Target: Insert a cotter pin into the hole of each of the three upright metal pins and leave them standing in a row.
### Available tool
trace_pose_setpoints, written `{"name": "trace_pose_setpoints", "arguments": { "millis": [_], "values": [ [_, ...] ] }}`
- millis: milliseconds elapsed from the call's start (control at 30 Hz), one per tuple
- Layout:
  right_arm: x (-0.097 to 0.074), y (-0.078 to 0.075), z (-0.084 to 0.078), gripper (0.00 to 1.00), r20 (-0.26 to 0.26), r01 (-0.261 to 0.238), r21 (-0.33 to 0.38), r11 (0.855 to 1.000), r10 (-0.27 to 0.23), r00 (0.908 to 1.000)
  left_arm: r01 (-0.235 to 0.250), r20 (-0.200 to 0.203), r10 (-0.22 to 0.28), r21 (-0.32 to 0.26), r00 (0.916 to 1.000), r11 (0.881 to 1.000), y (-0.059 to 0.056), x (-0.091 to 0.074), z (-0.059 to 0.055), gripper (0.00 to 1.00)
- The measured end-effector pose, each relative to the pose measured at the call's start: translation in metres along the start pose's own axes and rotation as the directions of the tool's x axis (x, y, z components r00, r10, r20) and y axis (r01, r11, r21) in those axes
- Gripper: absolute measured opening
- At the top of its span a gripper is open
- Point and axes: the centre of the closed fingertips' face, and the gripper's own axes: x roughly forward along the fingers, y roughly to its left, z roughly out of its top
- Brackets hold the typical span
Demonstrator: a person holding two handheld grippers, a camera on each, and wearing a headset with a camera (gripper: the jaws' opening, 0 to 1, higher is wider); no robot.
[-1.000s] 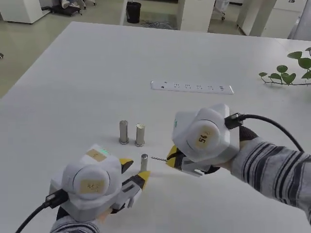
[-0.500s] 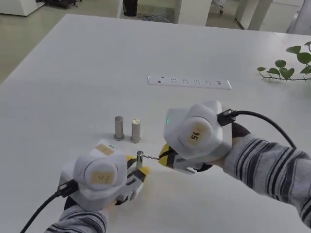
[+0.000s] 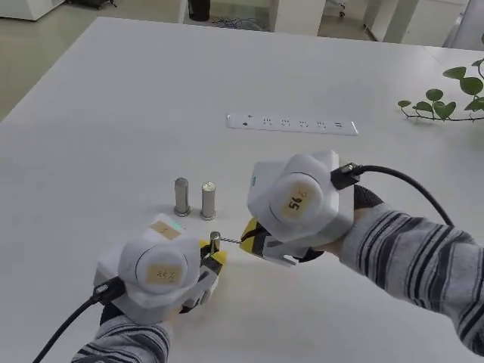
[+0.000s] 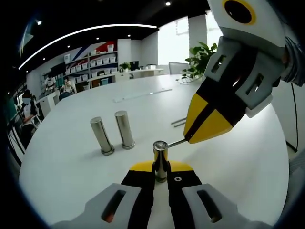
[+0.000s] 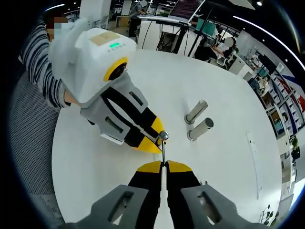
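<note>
The left gripper (image 4: 161,168) has its yellow-tipped jaws clamped on the lower shank of a short upright steel pin (image 4: 160,151), keeping it standing near the near edge of the white worktop (image 3: 113,113). Across from it, the right gripper (image 5: 163,166) has its jaws pinched together on a thin wire cotter pin (image 5: 163,150), which juts straight out toward the steel pin's head.

A second ago there was a clear gap between the wire's tip and the pin. Now that gap has closed and, in the left gripper view, the tip meets the side of the pin just under its cap. Whether it has found the hole or merely rests on the metal, I cannot tell from here. To my eye the insertion is right at its start, and it needs a straight push with the pin held steady.

Just beyond, toward the far edge, two more upright steel pins (image 3: 195,199) stand side by side, with no wire showing in them, so most of the job looks to be still ahead. Farther back lies a white power strip (image 3: 291,124), and a leafy green plant (image 3: 454,98) sits by the right edge.
</note>
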Motion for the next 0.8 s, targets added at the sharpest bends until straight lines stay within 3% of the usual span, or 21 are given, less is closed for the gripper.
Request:
{"name": "trace_pose_setpoints", "arguments": {
  "millis": [400, 800],
  "values": [
    [0.000, 0.001, 0.008, 0.00, 0.028, -0.002, 0.025, 1.000, 0.001, 0.9996, -0.068, 0.012, 0.068, 0.010, 0.9976, 0.998, -0.001, 0.000, 0.000, 0.05],
    [0.006, 0.001, 0.018, 0.00, 0.049, 0.002, -0.024, 1.000, -0.001, 0.9988, -0.133, 0.021, 0.134, -0.061, 0.9907, 0.989, 0.001, 0.000, 0.000, 0.05]
  ]
}}
